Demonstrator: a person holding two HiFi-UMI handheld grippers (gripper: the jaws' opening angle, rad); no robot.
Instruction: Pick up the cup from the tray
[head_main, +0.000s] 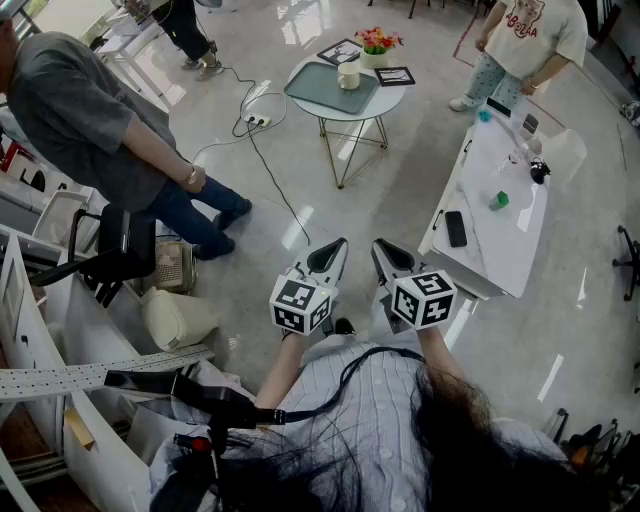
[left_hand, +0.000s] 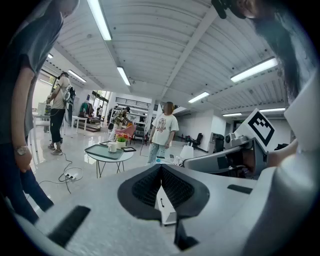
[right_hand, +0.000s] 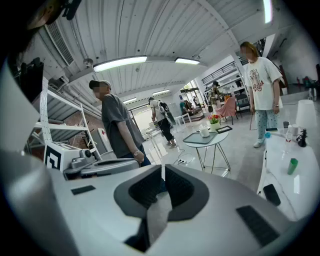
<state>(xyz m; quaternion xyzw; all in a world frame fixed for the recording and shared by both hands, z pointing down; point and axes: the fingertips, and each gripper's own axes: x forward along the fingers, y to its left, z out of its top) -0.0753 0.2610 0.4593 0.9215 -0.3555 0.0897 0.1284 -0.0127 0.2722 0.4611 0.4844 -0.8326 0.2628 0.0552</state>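
Observation:
A white cup (head_main: 349, 75) stands on a green tray (head_main: 322, 90) on a small round table (head_main: 385, 101), far ahead of me across the floor. Both gripper views show the cup (left_hand: 112, 147) (right_hand: 204, 132) small and distant on the tray (left_hand: 102, 152) (right_hand: 198, 139). I hold the left gripper (head_main: 328, 258) and the right gripper (head_main: 391, 260) side by side close to my body, well short of the table. The left gripper (left_hand: 161, 172) has its jaws together with nothing between them. The right gripper (right_hand: 163, 175) is also shut and empty.
On the round table are a flower pot (head_main: 377, 44) and two picture frames (head_main: 395, 75). A person in a grey shirt (head_main: 90, 120) stands at left and another in a white T-shirt (head_main: 530, 40) at far right. A white desk (head_main: 495, 215) lies at right. A power strip (head_main: 258, 121) with cable lies on the floor.

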